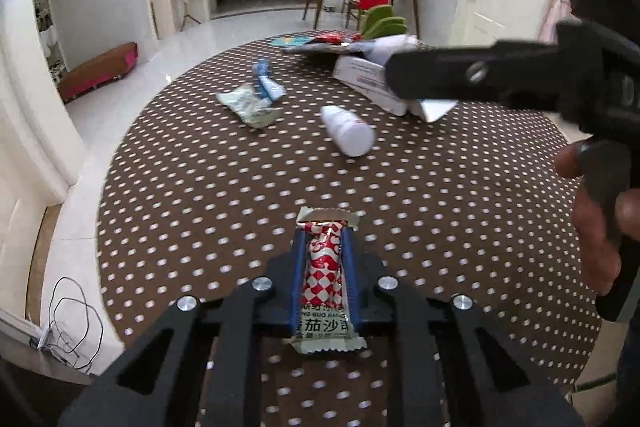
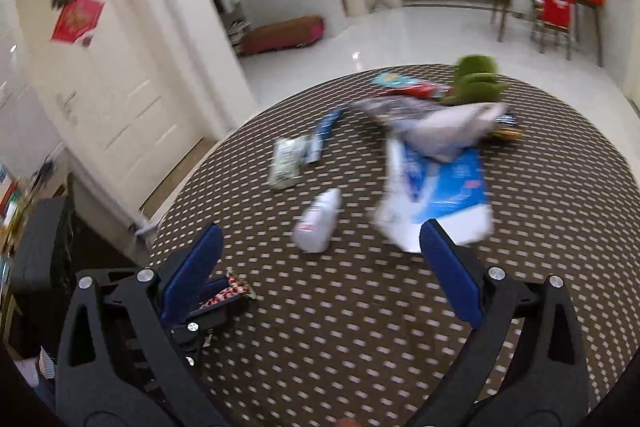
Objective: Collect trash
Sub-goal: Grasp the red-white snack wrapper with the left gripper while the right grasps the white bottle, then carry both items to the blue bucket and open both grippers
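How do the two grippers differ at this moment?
The left gripper is shut on the red-and-white sachet; the right gripper is open and holds nothing. The left is low over the polka-dot table, the right nearer the white bottle. Both have blue pads.

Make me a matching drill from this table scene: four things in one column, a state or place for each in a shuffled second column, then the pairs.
Things:
1. sauce packet
2. white bottle
3. right gripper
4. blue tube

States or places:
A. lying on its side, mid-table
B. open, holding nothing
C. pinched in the left gripper
D. touching the crumpled green wrapper

Pairs: 1-C, 2-A, 3-B, 4-D
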`<state>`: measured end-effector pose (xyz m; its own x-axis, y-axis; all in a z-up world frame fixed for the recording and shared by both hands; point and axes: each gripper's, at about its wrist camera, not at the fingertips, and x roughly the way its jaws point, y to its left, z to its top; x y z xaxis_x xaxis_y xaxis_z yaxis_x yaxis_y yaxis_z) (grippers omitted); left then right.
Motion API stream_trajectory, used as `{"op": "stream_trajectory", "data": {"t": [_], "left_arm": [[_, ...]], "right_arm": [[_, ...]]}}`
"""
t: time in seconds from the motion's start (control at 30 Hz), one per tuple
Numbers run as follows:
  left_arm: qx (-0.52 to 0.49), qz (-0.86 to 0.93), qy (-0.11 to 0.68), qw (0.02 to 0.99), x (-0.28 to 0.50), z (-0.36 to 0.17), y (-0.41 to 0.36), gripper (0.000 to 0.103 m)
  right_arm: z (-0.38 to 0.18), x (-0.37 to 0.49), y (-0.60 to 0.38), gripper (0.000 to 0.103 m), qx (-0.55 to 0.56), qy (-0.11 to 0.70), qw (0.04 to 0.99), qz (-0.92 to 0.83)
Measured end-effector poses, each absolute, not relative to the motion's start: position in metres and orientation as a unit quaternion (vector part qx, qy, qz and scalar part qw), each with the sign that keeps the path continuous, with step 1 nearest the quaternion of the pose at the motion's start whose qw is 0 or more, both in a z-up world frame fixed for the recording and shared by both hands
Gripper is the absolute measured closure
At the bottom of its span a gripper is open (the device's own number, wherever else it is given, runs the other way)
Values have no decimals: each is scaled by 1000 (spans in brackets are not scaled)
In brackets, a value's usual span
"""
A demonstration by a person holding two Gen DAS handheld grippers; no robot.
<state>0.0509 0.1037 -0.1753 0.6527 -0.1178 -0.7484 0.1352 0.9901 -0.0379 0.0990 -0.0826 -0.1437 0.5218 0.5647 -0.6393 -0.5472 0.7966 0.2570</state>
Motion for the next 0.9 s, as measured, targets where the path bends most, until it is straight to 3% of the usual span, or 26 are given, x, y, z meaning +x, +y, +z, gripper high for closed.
{"op": "stream_trajectory", "data": {"t": [0.13, 0.23, 0.3, 0.4, 0.9], "left_arm": [[-16, -48, 405, 913, 47, -173, 120, 86], [-33, -35, 400, 915, 45, -169, 129, 86], [-41, -30, 395, 917, 47, -167, 132, 86], [-47, -25, 392, 918, 49, -167, 134, 86], [-61, -13, 372, 926, 50, -153, 128, 86]], "right_arm": [[-157, 112, -55, 20, -1, 393, 856, 335], [-168, 122, -41, 36, -12, 405, 853, 329], [-172, 127, -35, 55, -24, 409, 852, 327], [-180, 127, -30, 68, -37, 420, 849, 319], [-166, 103, -79, 78, 12, 403, 837, 369]]}}
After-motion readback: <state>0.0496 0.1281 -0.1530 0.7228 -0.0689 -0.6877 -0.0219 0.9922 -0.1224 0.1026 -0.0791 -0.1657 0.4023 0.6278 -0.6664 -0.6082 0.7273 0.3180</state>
